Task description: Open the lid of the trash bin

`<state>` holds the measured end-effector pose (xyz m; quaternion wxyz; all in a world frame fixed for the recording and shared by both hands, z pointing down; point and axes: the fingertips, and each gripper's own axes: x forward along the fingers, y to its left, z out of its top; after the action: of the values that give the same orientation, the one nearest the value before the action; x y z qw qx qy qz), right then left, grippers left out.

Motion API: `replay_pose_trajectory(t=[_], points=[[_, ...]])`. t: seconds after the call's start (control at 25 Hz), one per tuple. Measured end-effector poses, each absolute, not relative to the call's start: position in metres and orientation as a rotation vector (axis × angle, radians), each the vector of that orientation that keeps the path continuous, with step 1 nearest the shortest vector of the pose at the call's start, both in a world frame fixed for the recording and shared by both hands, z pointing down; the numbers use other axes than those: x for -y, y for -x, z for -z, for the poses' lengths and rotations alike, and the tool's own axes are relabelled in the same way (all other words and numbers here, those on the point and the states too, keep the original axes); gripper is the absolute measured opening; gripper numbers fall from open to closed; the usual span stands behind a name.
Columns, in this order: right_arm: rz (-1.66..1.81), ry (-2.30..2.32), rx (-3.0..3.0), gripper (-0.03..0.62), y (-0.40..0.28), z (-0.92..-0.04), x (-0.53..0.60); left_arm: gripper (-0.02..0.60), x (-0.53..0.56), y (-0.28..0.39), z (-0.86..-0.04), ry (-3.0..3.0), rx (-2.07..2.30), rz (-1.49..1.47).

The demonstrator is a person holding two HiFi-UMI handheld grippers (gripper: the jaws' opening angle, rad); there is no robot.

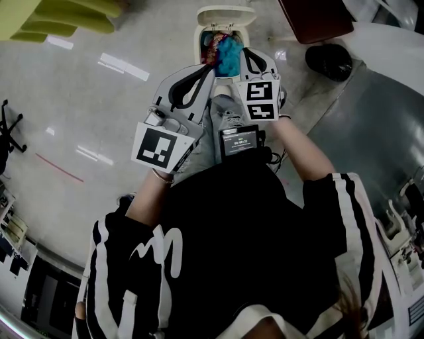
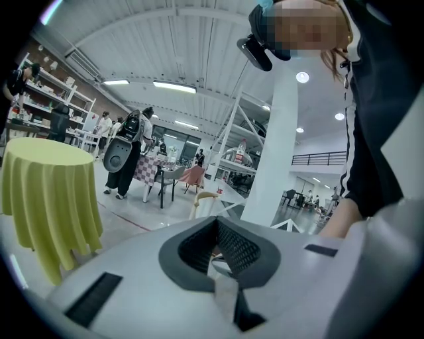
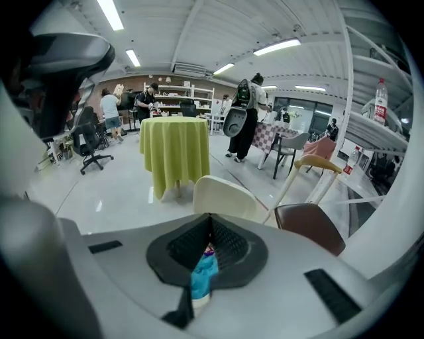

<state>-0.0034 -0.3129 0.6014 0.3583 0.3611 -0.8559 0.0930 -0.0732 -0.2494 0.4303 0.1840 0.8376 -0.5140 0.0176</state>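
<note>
The cream trash bin stands on the floor at the top of the head view. Its lid is tipped up and back, and blue and coloured rubbish shows inside. My left gripper hovers over the bin's near left rim, jaws together, holding nothing. My right gripper hangs over the near right rim, also shut and empty. In the right gripper view the raised lid rises just past the closed jaws, with blue rubbish below them. The left gripper points out across the hall.
A grey shoe stands just before the bin. A brown chair and a black round object lie to the bin's right. A table in yellow-green cloth is at far left, and an office chair farther left. Several people stand across the hall.
</note>
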Motion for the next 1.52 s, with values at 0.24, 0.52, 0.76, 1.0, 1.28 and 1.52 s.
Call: replay_pose_trajectory(t=[0.24, 0.52, 0.76, 1.0, 1.28, 1.52], points=[[-0.243, -0.945, 2.255, 0.003, 0.01, -0.578, 0.314, 0.008, 0.251, 0.079, -0.424, -2.364, 1.469, -0.051], [-0.252, -0.968, 2.308, 0.003, 0.013, -0.551, 0.313, 0.008, 0.252, 0.079, -0.417, -2.365, 1.465, -0.043], [-0.242, -0.985, 2.366, 0.003, 0.014, -0.526, 0.314, 0.008, 0.254, 0.078, -0.413, -2.376, 1.465, -0.04], [-0.162, -0.961, 2.436, 0.003, 0.019, -0.497, 0.306, 0.008, 0.253, 0.076, -0.409, -2.386, 1.467, -0.041], [-0.179, -0.982, 2.497, 0.003, 0.02, -0.469, 0.307, 0.008, 0.257, 0.077, -0.396, -2.41, 1.493, -0.032], [-0.201, -0.997, 2.544, 0.003, 0.022, -0.449, 0.304, 0.008, 0.255, 0.077, -0.385, -2.435, 1.508, -0.028]])
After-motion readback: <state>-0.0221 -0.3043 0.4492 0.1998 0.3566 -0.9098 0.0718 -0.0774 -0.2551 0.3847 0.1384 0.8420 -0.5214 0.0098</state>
